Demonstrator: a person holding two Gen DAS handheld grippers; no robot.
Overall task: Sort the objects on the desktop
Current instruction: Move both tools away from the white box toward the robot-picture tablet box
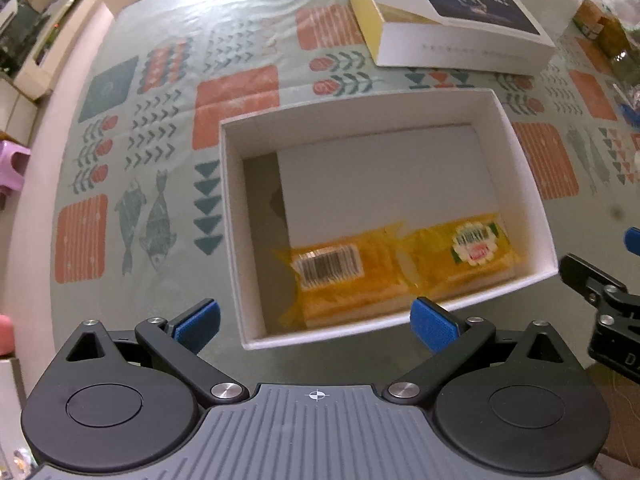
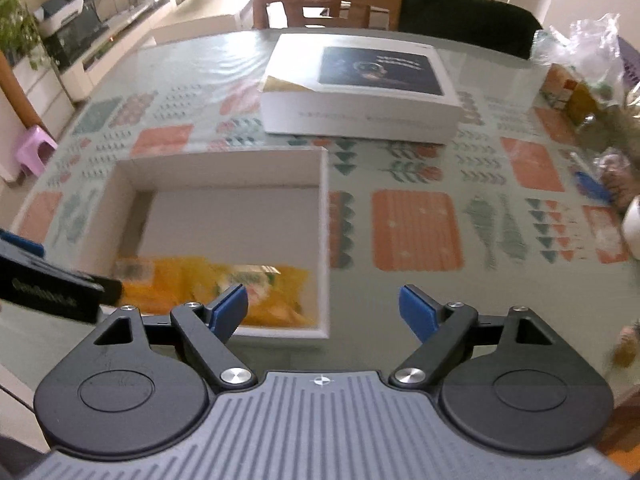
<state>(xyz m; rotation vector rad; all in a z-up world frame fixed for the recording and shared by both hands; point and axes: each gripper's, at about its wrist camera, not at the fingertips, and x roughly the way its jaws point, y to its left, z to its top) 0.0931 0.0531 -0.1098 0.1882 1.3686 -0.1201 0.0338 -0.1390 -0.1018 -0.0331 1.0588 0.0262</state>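
Taking the open white box [image 1: 532, 184] as the landmark, its far left holds a purple plastic stool [image 1: 12, 160] standing off the table's edge, and nearer in lies the patterned tablecloth [image 1: 160, 128] with two printed fish just left of the box's left wall. The left gripper [image 1: 316, 320] hangs over the near rim of the box with its blue pads [image 1: 198, 322] spread wide, one outside the left wall and one above the near wall, nothing between them, so it is released. Inside the box a pale flat card or inner tray [image 1: 384, 176] covers most of the floor, and along the near side lies a yellow packet [image 1: 400, 272] with a barcode at its left end and a round label at its right end; it rests on the box floor and touches no gripper. Beyond the far wall of the box, a closed white carton with a dark picture on its lid [image 1: 460, 12] sits on the cloth, apart from the box. The right gripper [image 2: 322, 308] stands just right of the box's right wall, over bare cloth, its jaws fully spread and empty. In the right wrist view the box [image 2: 325, 220] lies to the left of that gripper and the packet [image 2: 208, 280] shows blurred at its near end. Well right of the box, at the table's edge, sit crumpled clear bags [image 2: 580, 40] and small jars [image 2: 584, 100], too blurred to name
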